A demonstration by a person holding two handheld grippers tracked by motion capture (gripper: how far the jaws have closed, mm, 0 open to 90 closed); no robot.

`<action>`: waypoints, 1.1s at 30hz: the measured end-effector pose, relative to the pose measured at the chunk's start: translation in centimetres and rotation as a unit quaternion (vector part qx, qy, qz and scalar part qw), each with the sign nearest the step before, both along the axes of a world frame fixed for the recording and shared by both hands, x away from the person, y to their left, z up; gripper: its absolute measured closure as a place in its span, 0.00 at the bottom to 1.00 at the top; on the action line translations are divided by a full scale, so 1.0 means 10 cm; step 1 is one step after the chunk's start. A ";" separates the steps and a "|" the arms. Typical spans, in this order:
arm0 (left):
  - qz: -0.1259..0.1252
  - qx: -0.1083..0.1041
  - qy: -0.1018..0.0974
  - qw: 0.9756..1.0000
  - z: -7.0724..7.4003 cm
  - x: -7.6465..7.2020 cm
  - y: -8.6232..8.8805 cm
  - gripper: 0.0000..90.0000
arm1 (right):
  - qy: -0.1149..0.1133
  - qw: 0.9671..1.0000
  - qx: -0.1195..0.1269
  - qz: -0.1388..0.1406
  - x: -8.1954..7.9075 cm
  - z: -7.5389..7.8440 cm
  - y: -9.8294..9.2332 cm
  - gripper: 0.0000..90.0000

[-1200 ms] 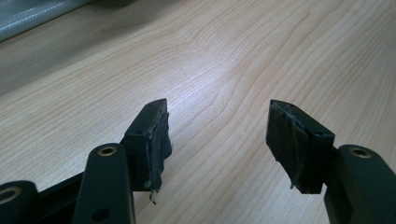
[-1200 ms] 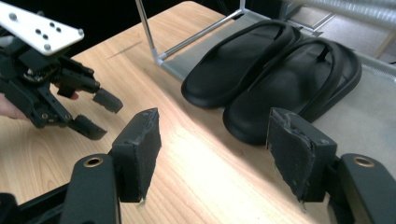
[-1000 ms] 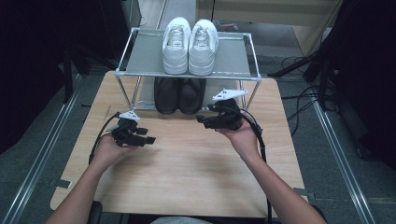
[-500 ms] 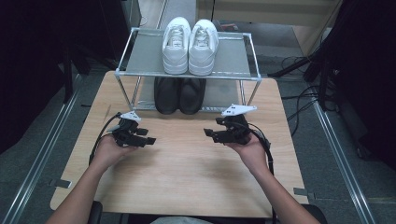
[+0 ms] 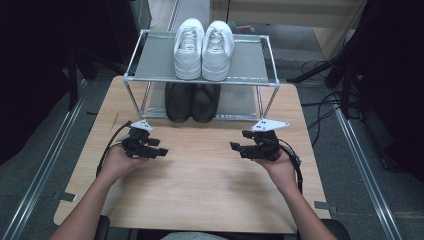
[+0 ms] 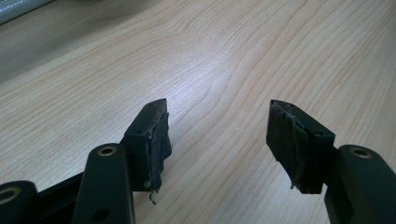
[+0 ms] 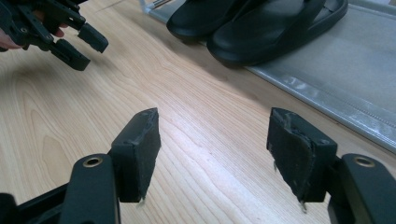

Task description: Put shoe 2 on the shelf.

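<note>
A pair of white sneakers [image 5: 203,42] stands on the top shelf of a small metal rack [image 5: 155,65]. Under it, on the lower shelf, sits a pair of black sandals [image 5: 192,101] [image 7: 261,28]. My left gripper [image 5: 161,148] [image 6: 217,126] hovers over the wooden table [image 5: 200,190] at the left, jaws open with nothing between them. My right gripper [image 5: 236,146] [image 7: 212,140] is held at the right, in front of the rack, also open and empty. From the right gripper view the left gripper [image 7: 84,44] shows at the far left.
The rack takes up the far half of the table; its lower shelf edge [image 7: 327,100] lies just ahead of my right gripper. Cables [image 5: 107,150] trail from both grippers. Metal rails [image 5: 45,165] run along both sides of the table, with dark floor beyond.
My right gripper has pulled back from the rack toward me and slightly right. The left gripper has stayed where it was.
</note>
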State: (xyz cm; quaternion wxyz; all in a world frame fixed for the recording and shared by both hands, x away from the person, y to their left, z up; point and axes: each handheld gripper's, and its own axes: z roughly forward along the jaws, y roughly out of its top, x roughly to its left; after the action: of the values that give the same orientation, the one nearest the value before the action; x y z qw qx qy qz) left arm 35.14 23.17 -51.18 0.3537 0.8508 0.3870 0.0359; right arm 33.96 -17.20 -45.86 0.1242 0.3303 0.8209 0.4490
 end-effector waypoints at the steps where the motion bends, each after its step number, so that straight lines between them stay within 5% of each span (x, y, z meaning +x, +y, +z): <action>1: -0.001 0.001 0.000 1.000 0.00 0.00 0.00 0.44 | 0.001 1.000 0.000 -0.001 0.00 -0.01 -0.01 0.40; 6: -0.003 -0.001 -0.001 1.000 0.00 0.00 0.00 0.44 | 0.006 1.000 0.005 -0.002 0.02 -0.06 -0.08 0.40; 12: -0.004 -0.003 -0.002 1.000 0.01 0.00 0.00 0.44 | -0.003 1.000 -0.022 -0.004 0.05 -0.10 -0.11 0.40; 21: -0.002 -0.007 0.000 1.000 0.01 0.00 -0.01 0.44 | 0.030 0.999 -0.036 -0.001 0.15 -0.23 -0.13 0.38; 33: 0.001 -0.003 -0.002 1.000 0.00 0.00 -0.02 0.43 | 0.038 0.998 -0.046 0.002 0.17 -0.27 -0.10 0.33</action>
State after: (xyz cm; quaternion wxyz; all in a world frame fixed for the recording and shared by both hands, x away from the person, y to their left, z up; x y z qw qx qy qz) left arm 35.18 23.02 -51.23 0.3565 0.8495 0.3872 0.0364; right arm 35.62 -18.20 -48.52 0.1064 0.3393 0.8455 0.3983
